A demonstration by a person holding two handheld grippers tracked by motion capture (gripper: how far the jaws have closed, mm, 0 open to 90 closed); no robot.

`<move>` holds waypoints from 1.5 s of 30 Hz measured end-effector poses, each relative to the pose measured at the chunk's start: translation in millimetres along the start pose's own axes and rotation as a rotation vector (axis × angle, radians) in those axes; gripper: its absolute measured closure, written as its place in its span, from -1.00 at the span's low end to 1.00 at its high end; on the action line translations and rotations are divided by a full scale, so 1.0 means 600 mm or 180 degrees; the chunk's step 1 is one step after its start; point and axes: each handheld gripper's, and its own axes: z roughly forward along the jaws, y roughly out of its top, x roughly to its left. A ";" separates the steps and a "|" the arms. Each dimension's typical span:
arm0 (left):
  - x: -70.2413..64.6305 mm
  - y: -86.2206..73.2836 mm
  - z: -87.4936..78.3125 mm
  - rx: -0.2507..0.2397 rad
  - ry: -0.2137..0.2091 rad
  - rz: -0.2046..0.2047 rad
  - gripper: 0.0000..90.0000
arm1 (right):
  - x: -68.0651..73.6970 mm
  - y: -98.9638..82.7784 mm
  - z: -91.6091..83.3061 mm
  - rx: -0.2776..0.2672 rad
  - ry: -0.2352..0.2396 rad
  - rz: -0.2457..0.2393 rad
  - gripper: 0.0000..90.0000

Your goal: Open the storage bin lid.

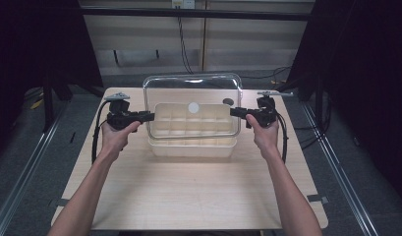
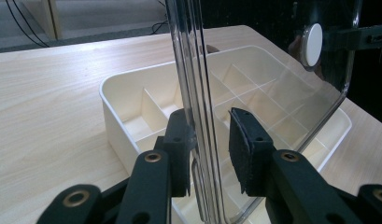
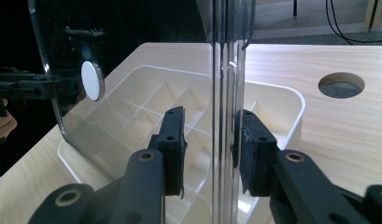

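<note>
Clear lid (image 2: 198,70) top cut off by frame, divided box (image 1: 192,145) far compartments behind lid

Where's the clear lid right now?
In the high view the clear lid stands nearly upright at mid-table over the cream divider box, its side edges between the fingers of the left gripper and right gripper.

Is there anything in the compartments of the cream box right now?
No: in the left gripper view the divided compartments of the cream box under the clear lid are all bare.
</note>
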 end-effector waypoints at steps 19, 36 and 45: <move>-0.017 0.005 -0.024 -0.0022 0.0006 0.0054 0.55 | 0.017 0.002 -0.019 -0.0022 0.0044 -0.0020 0.48; -0.036 0.002 -0.045 -0.0111 -0.0092 0.0042 0.56 | 0.026 -0.008 -0.040 -0.0052 0.0121 0.0028 0.49; -0.049 -0.003 -0.058 -0.0091 -0.0090 0.0113 0.56 | 0.039 -0.015 -0.057 -0.0061 0.0132 0.0003 0.50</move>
